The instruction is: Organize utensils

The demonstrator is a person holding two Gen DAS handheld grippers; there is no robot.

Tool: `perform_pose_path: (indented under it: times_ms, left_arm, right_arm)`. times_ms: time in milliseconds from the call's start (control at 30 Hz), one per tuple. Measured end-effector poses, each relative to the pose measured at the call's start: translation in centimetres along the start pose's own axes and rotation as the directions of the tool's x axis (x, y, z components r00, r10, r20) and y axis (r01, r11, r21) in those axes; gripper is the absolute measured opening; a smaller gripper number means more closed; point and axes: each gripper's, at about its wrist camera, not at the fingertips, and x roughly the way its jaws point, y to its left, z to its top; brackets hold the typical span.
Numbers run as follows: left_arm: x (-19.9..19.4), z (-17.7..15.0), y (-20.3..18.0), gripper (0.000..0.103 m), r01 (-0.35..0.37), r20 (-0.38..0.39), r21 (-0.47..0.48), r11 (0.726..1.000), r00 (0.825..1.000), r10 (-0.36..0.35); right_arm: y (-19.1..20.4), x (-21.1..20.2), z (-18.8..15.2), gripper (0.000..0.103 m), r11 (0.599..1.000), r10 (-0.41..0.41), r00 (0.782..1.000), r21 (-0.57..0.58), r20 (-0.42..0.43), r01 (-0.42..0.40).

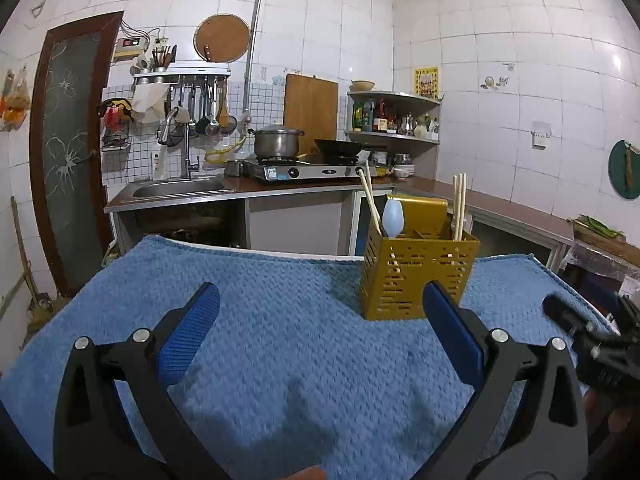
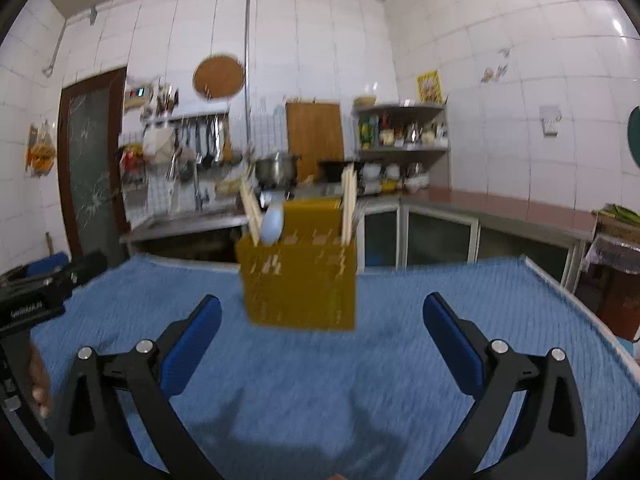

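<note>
While spread wide, both jaws empty.

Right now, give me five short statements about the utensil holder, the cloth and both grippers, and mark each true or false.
1. The yellow utensil holder stands upright on the blue towel. True.
2. The left gripper is shut on a chopstick. False: its jaws are wide apart and hold nothing.
3. A pale blue spoon sits in the holder with its bowl up. True.
4. Loose chopsticks lie on the towel in front of the holder. False: the chopsticks that show all stand in the holder.
5. The right gripper is open and empty. True.
</note>
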Motion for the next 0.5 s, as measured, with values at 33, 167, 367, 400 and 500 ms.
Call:
perform_pose_path:
  times_ms: [33,167,367,400,500]
  left_arm:
    - [-0.4,-0.6,0.0,0.098,-0.001,0.014,0.0,1.0,1.0,0.001]
    - [-0.7,-1.9,-0.4,0.098,-0.006,0.043,0.009,1.0,0.999,0.006]
    - [0.1,-4.0,-0.6,0.098,-0.012,0.026,0.055,0.998,1.0,0.011]
    - [0.2,-4.1,-0.6,0.098,-0.016,0.028,0.062,0.998,1.0,0.014]
    - [0.4,-4.4,-0.5,0.098,-0.005,0.028,0.068,0.998,1.0,0.003]
  right_arm:
    - [0.2,-0.1,-0.4,0.099,1.0,-0.002,1.0,-0.006,-0.016,0.002]
    - [0.3,-0.8,-2.0,0.099,1.0,0.008,1.0,0.013,-0.027,-0.007]
    - [0.4,-0.4,-3.4,0.099,0.999,-0.031,0.999,-0.008,-0.034,0.031]
    - [0.4,-0.4,-3.5,0.099,0.999,-0.039,0.999,-0.011,-0.033,0.038]
    - [0.4,-0.4,-3.6,0.099,0.999,-0.038,0.999,-0.001,-0.035,0.038]
